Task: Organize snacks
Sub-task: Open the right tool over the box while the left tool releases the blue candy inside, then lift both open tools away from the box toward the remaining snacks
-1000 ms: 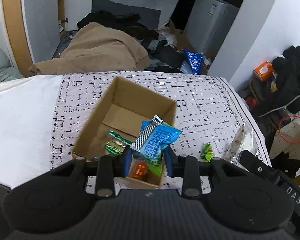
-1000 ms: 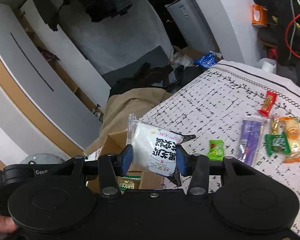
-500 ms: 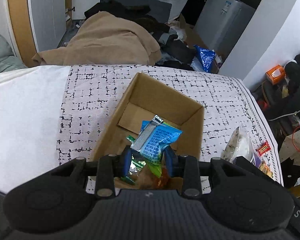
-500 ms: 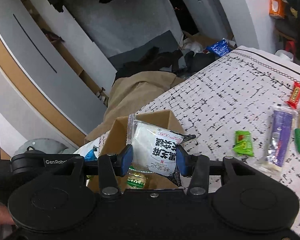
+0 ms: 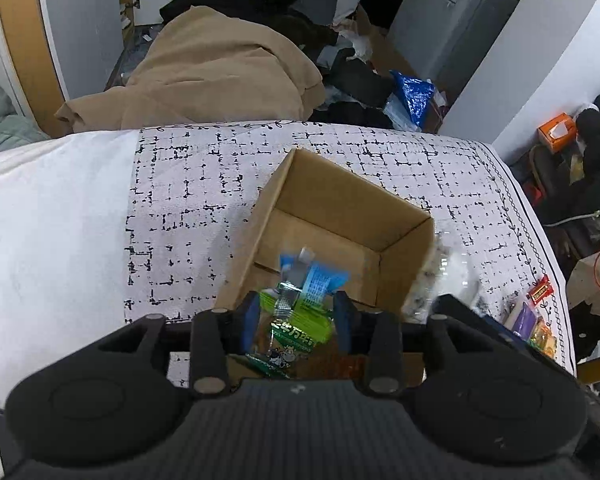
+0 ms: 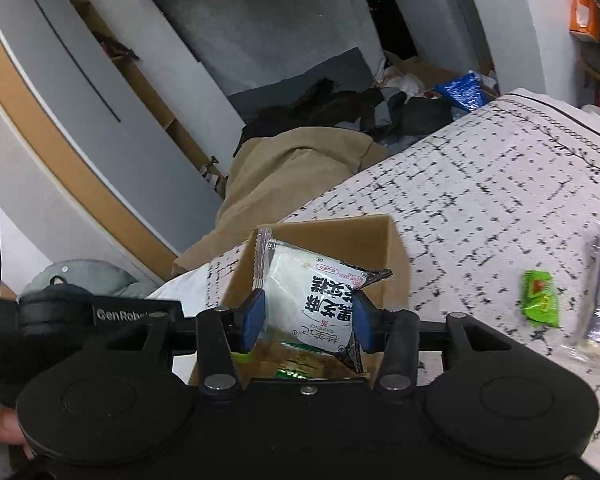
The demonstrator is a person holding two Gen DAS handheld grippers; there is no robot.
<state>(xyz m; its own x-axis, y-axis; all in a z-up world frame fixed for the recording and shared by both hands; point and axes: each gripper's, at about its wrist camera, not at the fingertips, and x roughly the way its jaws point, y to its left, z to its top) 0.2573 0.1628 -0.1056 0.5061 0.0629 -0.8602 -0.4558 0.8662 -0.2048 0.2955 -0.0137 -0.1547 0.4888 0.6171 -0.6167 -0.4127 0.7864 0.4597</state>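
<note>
Left wrist view, blue packet (image 5: pixel 314 280) blurred between parted left gripper (image 5: pixel 296 314) fingers over box (image 5: pixel 352 196) (contents half hidden), white packet (image 6: pixel 314 300) pinched by right gripper (image 6: pixel 306 318).

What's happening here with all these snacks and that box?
A person is sorting snacks into a cardboard box on a patterned cloth, one handheld gripper per hand. The left gripper is open above the box, a blue packet blurred between its fingers. The right gripper grips a white packet over the box. More snacks lie on the cloth.
</note>
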